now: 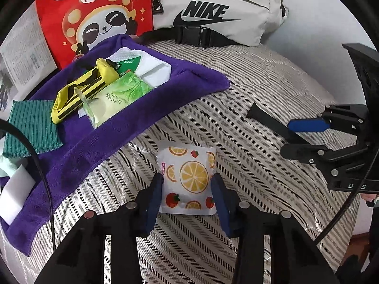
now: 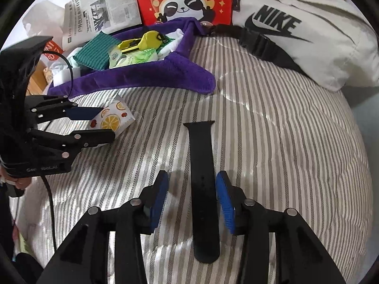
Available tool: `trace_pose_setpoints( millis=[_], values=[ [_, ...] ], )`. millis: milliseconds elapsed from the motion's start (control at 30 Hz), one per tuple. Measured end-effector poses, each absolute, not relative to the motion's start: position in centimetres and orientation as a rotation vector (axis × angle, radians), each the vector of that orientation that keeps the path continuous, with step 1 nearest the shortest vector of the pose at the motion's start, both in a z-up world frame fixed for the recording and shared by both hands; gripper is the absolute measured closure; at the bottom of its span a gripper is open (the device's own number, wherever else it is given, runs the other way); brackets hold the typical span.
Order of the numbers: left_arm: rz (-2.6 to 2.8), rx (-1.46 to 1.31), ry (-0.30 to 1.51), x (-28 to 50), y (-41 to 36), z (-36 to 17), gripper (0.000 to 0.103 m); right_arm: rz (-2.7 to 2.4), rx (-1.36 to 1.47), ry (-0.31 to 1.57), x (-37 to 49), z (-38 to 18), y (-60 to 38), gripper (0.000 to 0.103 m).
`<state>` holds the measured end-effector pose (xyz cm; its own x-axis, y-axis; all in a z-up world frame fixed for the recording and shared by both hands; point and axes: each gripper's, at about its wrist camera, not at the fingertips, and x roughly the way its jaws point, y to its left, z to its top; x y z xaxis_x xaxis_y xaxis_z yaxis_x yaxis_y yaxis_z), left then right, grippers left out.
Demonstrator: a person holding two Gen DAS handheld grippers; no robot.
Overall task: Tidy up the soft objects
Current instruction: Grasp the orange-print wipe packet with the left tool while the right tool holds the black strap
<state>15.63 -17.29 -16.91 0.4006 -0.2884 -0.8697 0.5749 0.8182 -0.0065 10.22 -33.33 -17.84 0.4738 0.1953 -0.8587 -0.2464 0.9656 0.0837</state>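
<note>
On the striped bedcover (image 1: 248,108), centre: one white tissue packet (image 1: 188,179) printed with lemon slices and strawberries, lying between the left gripper (image 1: 188,189) pads, both blue pads against its side edges, jaws partly closed. At 3 o'clock from it: black watch strap (image 2: 203,189), flat on the cover, between the half-open right gripper (image 2: 191,201) pads, neither pad touching. At 10 o'clock: purple towel (image 1: 165,99) holding a green wet-wipe pack (image 1: 118,97), yellow-and-black sock (image 1: 78,94), teal cloth (image 1: 30,127). At 12 o'clock: red panda bag (image 1: 94,16), pale Nike waist bag (image 1: 213,7); newspaper (image 2: 101,7) behind
</note>
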Motion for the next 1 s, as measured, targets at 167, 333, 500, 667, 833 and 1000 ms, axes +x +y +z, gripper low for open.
trace_pose_setpoints(
  millis=[167, 333, 500, 667, 833, 1000],
  values=[
    [-0.547, 0.318, 1.024, 15.8, -17.3, -16.8, 0.068, 0.251, -0.134, 1.011, 10.3, -18.0, -32.7, 0.071],
    [-0.566, 0.297, 1.045, 15.6, -16.9, -16.6, 0.077, 0.262, -0.11, 1.017, 10.0, -17.9, -33.7, 0.082],
    [-0.583, 0.277, 1.047, 15.2, -16.8, -16.4, 0.068, 0.258, -0.132, 1.012, 9.8, -17.9, -33.3, 0.082],
    [-0.604, 0.327, 1.04, 14.4, -18.5, -16.9, 0.032, 0.258, -0.121, 1.024, 9.9, -17.9, -33.4, 0.081],
    [-0.581, 0.325, 1.014, 14.9, -18.4, -16.6, 0.059, 0.273, -0.116, 1.005, 9.6, -18.0, -33.6, 0.081],
    [-0.587, 0.341, 1.019, 14.8, -18.0, -16.4, 0.069, 0.269, -0.124, 1.002, 9.4, -18.0, -33.4, 0.081]
  ],
)
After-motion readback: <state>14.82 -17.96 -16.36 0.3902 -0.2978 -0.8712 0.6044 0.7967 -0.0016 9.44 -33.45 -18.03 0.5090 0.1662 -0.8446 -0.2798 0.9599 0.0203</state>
